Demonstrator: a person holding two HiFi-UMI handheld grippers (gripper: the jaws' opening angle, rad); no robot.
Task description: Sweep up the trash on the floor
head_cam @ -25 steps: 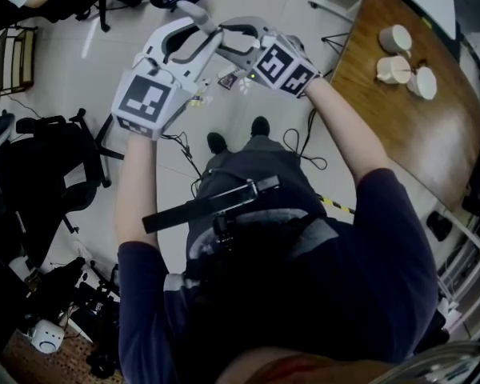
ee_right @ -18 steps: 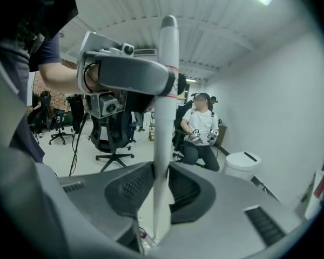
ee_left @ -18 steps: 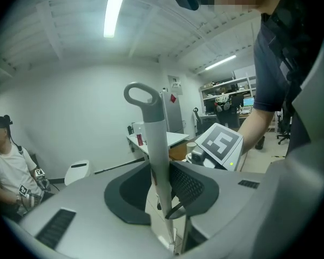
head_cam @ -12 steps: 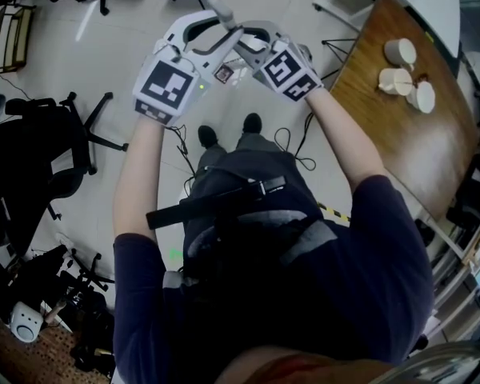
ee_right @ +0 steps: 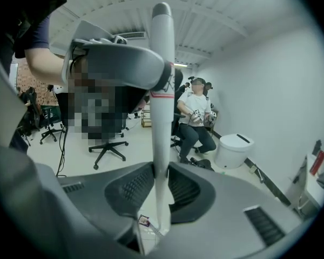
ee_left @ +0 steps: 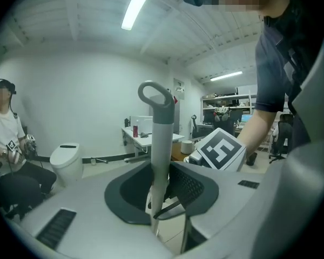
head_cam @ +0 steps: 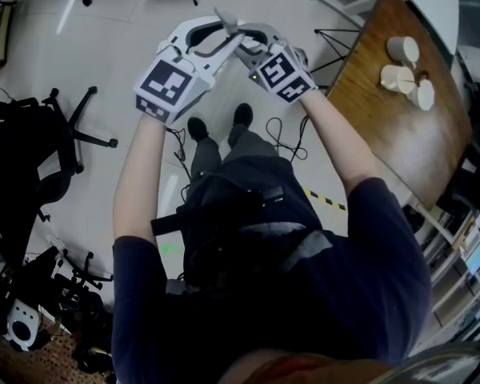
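Fingers of left gripper and right gripper clamped on pale handle, over glossy floor beside wooden table.

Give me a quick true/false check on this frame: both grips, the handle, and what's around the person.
1. The left gripper is shut on the handle. True.
2. The right gripper is open and empty. False: its jaws have just been closing and now clamp the handle.
3. The handle's top ends in a loop. True.
4. The table stands at the person's left. False: it is at the person's right.
5. White cups are on the table. True.
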